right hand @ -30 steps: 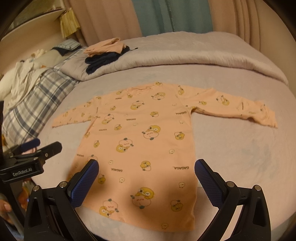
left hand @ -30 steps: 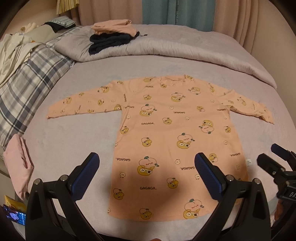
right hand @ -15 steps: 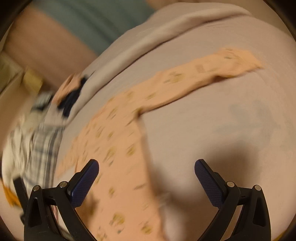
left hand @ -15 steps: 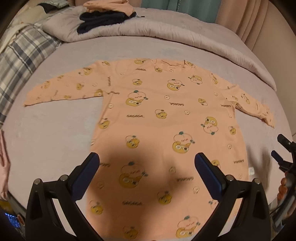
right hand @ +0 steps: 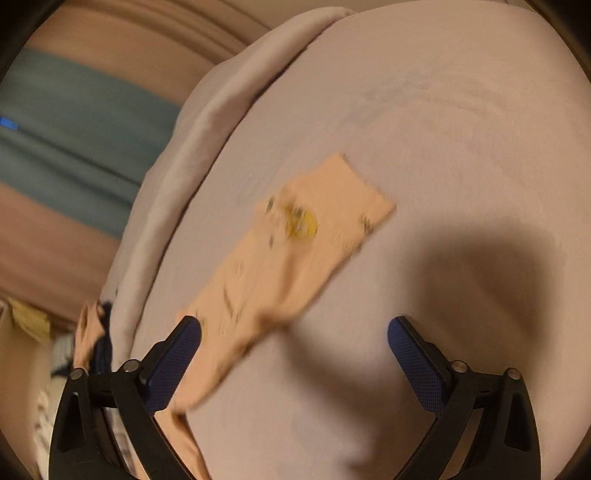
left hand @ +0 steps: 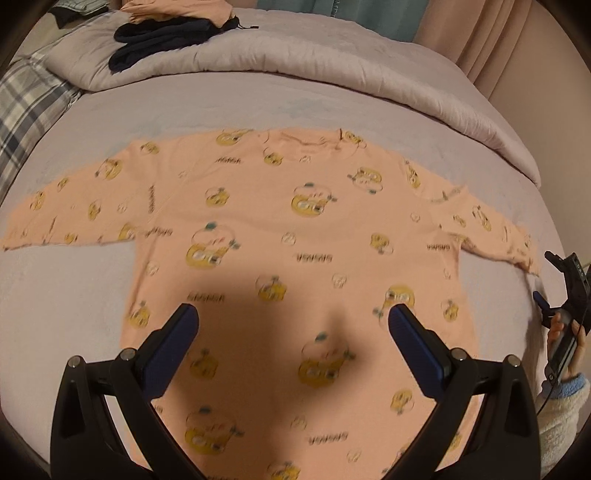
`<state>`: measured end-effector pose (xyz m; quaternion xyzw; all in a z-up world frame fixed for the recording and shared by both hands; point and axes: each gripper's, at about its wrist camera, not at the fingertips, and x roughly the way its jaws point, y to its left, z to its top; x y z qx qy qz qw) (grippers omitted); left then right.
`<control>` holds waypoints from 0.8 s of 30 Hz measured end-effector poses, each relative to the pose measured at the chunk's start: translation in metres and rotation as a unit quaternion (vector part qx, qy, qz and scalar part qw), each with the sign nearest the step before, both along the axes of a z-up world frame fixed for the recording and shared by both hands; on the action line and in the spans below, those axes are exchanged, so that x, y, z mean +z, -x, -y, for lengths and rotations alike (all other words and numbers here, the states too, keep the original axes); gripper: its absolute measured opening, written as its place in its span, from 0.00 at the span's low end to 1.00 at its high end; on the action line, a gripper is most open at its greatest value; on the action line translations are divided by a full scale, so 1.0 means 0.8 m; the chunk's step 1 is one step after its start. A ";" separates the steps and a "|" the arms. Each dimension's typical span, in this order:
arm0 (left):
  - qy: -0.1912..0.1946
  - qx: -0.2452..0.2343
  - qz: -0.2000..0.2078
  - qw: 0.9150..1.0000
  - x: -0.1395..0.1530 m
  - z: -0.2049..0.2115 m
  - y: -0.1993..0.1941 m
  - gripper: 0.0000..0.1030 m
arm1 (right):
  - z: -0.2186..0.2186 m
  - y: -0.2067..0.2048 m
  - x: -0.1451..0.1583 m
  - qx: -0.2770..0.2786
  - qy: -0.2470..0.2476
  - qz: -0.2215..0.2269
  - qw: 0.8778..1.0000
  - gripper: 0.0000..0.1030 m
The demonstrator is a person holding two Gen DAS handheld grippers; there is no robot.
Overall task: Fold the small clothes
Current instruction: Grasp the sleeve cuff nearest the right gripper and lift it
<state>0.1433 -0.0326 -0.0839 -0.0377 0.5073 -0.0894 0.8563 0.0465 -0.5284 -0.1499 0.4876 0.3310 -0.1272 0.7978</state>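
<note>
A peach long-sleeved shirt [left hand: 295,236] with yellow cartoon prints lies flat on the grey bed, sleeves spread out to both sides. My left gripper [left hand: 293,321] is open and empty, hovering over the shirt's lower body. My right gripper [right hand: 294,332] is open and empty, just above the shirt's right sleeve [right hand: 295,243], whose cuff points away from me. The right gripper also shows at the right edge of the left wrist view [left hand: 561,295], beside the right cuff.
A rolled grey duvet [left hand: 332,74] lies along the far side of the bed, with a stack of dark and peach folded clothes [left hand: 166,33] on it. A plaid blanket [left hand: 22,99] is at the far left. Curtains [right hand: 74,129] hang behind the bed.
My left gripper has moved forward and lower over the shirt's body. My right gripper has swung out to the right and come down close to the right sleeve's cuff.
</note>
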 end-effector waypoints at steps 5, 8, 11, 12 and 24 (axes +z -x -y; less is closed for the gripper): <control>0.008 -0.003 0.004 1.000 0.000 0.012 -0.021 0.99 | 0.030 -0.013 -0.010 -0.036 -0.022 0.011 0.999 0.77; 0.007 -0.004 0.005 1.000 -0.002 0.014 -0.026 0.99 | 0.044 -0.014 -0.017 -0.047 -0.033 0.016 0.998 0.59; 0.007 -0.002 -0.001 1.000 -0.006 0.012 -0.030 1.00 | 0.047 -0.010 -0.021 -0.057 -0.027 0.013 0.998 0.26; 0.004 0.000 -0.003 1.000 -0.008 0.010 -0.031 0.99 | 0.049 -0.007 -0.024 -0.061 -0.028 0.012 0.998 0.20; 0.023 0.050 -0.016 0.998 -0.008 -0.051 -0.028 0.99 | -0.037 -0.019 0.087 0.028 0.114 0.084 0.990 0.07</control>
